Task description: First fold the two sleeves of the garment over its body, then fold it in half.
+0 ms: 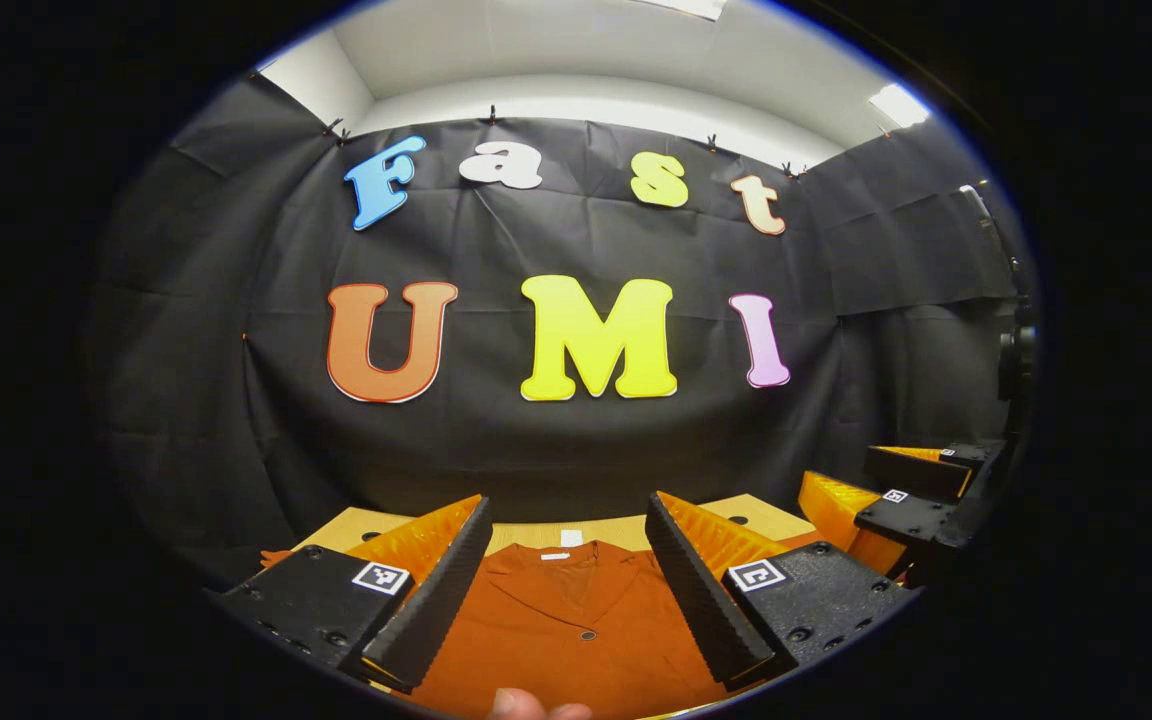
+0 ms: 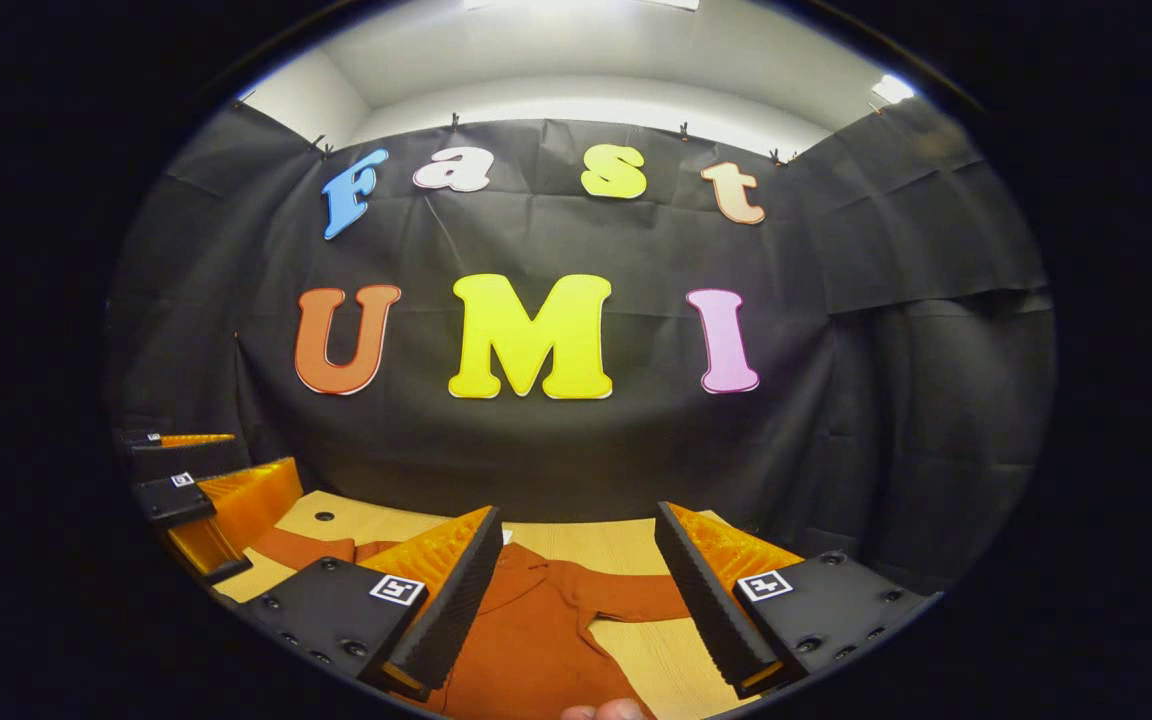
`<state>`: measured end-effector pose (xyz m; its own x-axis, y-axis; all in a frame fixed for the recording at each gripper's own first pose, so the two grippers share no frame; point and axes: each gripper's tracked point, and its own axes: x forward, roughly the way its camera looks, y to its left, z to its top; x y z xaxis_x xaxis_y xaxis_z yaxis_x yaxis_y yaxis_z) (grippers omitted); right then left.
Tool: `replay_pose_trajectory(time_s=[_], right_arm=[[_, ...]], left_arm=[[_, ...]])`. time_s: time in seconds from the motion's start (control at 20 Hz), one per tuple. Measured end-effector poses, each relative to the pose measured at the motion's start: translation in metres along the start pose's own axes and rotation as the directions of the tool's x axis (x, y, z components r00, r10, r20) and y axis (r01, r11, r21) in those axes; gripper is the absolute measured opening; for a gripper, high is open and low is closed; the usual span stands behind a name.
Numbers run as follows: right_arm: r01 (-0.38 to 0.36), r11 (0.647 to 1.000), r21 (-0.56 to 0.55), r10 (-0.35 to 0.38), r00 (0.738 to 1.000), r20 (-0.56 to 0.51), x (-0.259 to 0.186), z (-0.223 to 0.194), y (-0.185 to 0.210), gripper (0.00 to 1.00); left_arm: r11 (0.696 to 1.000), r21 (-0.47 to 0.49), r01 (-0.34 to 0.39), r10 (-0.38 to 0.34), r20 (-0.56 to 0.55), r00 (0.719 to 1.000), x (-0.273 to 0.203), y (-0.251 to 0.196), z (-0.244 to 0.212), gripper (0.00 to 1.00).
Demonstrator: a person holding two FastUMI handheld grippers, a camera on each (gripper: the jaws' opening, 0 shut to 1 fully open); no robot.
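garment (image 1: 576, 630) of rust-orange cloth lies flat on the wooden table (image 1: 736, 512), its collar toward the black cloth wall and a small dark button on its front. in the left gripper view the left gripper (image 1: 569, 590) hangs above the shirt's chest with its jaws wide apart and nothing between them; the collar and button show in the gap. the right gripper (image 1: 896, 500) shows off to the right of that view, also above the table. in the right gripper view the right gripper (image 2: 576, 600) stands with its jaws spread wide and holding nothing, over the shirt's shoulder, where one sleeve (image 2: 636, 597) stretches sideways across the bare wood. a fingertip (image 2: 606, 711) shows at the bottom edge of that view.
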<state>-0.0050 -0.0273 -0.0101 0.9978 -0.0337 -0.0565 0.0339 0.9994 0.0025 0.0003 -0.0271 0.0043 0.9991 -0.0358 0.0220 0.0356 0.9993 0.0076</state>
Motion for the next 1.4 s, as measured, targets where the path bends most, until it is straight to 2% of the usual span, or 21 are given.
replay_pose_trajectory(time_s=[0.45,0.65,0.7,0.75,0.95,1.05,1.2,1.3,1.4], right_arm=[[0.016,0.998,0.062,-0.017,1.000,0.023,0.005,0.020,-0.002,0.97],[-0.003,1.000,0.016,0.003,1.000,0.021,0.001,0.015,0.004,0.97],[-0.005,1.000,0.017,0.005,1.000,0.021,0.000,0.014,0.003,0.94],[-0.011,1.000,0.022,0.011,1.000,0.019,0.000,0.012,0.001,0.97],[-0.027,0.999,0.040,0.027,1.000,-0.003,0.009,0.004,-0.012,0.97],[-0.063,0.996,0.060,0.065,0.997,-0.043,0.017,-0.006,-0.021,0.96],[-0.084,0.994,0.062,0.091,0.990,-0.109,0.033,-0.020,-0.065,0.97],[-0.045,0.997,0.063,0.055,0.985,-0.162,0.046,-0.034,-0.113,0.94],[-0.001,0.998,0.070,0.016,0.977,-0.212,0.062,-0.050,-0.164,0.97]], left_arm=[[1.000,-0.005,-0.031,0.031,0.013,0.999,0.001,0.011,0.008,0.99],[0.999,-0.003,-0.037,0.037,0.004,0.999,0.005,0.013,0.004,0.99],[0.999,-0.001,-0.037,0.037,0.000,0.999,0.007,0.012,0.002,0.99],[0.999,0.003,-0.036,0.036,-0.007,0.999,0.009,0.012,-0.001,0.99],[0.999,0.008,-0.038,0.038,-0.029,0.999,0.018,0.003,-0.009,0.99],[1.000,0.004,-0.022,0.022,-0.054,0.998,0.026,-0.009,-0.015,0.99],[1.000,0.005,0.014,-0.013,-0.118,0.993,0.038,-0.031,-0.031,0.99],[1.000,0.012,0.013,-0.011,-0.155,0.988,0.047,-0.043,-0.040,0.99],[1.000,0.003,0.009,-0.009,-0.195,0.981,0.056,-0.058,-0.050,0.99]])
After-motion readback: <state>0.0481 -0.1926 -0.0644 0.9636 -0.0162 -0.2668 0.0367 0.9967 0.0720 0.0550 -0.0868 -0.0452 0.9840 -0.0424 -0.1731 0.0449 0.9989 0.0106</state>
